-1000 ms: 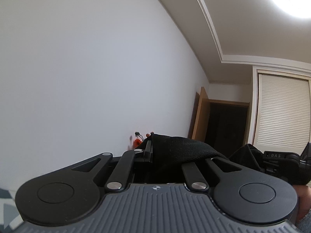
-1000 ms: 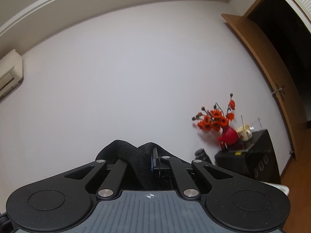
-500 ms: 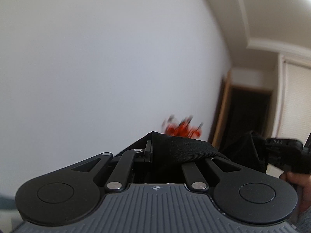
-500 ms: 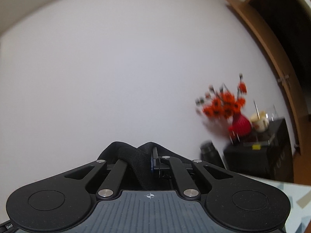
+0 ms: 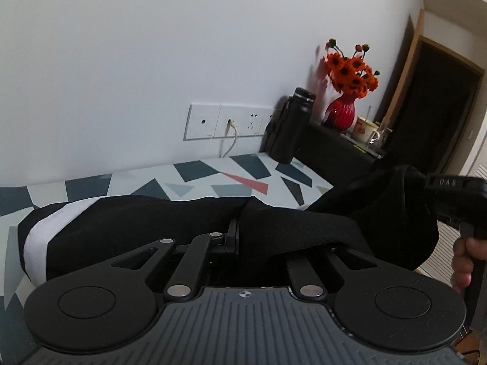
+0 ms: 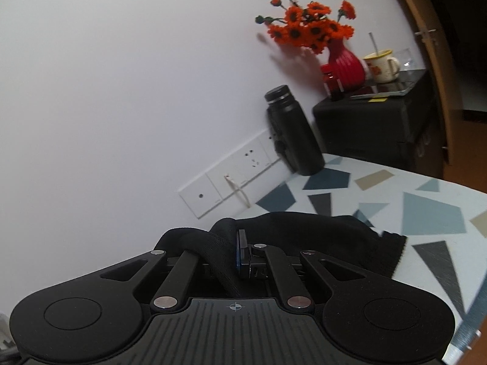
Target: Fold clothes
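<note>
A black garment (image 5: 146, 222) with a white stripe lies stretched over the patterned table (image 5: 213, 176). My left gripper (image 5: 239, 231) is shut on a fold of its black cloth, which drapes over the right finger. In the right wrist view my right gripper (image 6: 236, 243) is shut on another bunched edge of the same garment (image 6: 319, 231), low over the table (image 6: 426, 213). At the right edge of the left wrist view the right gripper's body (image 5: 453, 200) shows, held by a person's hand (image 5: 465, 258).
A black flask (image 5: 289, 127) stands at the table's back edge by the wall sockets (image 5: 225, 121). Beyond it a dark cabinet (image 6: 374, 130) carries a red vase of orange flowers (image 6: 344, 60) and a mug (image 6: 380, 65). A wooden door frame is at the right.
Both grippers have come down and tilted from facing the wall and ceiling to looking over the table. The garment, held aloft before, now lies across the tabletop with both grips unchanged.
</note>
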`<action>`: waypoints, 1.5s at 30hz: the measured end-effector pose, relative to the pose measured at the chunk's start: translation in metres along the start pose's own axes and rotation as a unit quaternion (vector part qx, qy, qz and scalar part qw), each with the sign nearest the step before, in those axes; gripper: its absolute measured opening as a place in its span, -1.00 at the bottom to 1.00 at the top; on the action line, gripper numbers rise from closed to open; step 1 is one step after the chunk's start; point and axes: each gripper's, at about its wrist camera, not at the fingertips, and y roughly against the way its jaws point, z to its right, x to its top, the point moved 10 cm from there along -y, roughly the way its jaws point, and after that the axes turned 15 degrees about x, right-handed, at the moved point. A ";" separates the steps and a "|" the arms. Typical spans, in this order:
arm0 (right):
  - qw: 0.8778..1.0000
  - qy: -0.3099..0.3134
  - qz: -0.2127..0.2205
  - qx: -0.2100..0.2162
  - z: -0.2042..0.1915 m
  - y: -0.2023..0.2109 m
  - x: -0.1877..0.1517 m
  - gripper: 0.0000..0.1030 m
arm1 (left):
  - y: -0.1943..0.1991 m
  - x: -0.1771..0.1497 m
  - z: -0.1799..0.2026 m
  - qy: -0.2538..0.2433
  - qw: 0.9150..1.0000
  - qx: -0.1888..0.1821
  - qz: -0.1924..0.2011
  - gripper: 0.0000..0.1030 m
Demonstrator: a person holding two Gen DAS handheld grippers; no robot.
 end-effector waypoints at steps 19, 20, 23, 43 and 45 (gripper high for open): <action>0.995 -0.031 -0.027 0.095 0.054 -0.074 0.058 -0.94 | -0.013 0.037 0.026 0.039 0.991 0.127 0.013 -0.88; 0.995 -0.024 -0.022 0.099 0.052 -0.077 0.062 -0.95 | -0.015 0.037 0.030 0.035 0.991 0.126 0.012 -0.88; 0.994 -0.001 -0.015 0.109 0.050 -0.090 0.074 -0.95 | -0.029 0.033 0.047 0.007 0.993 0.118 0.002 -0.88; 0.996 -0.017 -0.080 -0.040 0.109 -0.026 -0.002 0.73 | -0.061 -0.069 -0.007 -0.037 0.969 0.206 -0.134 0.88; 0.995 -0.004 -0.089 -0.041 0.101 -0.012 -0.011 0.73 | -0.060 -0.081 -0.013 -0.033 0.968 0.204 -0.144 0.90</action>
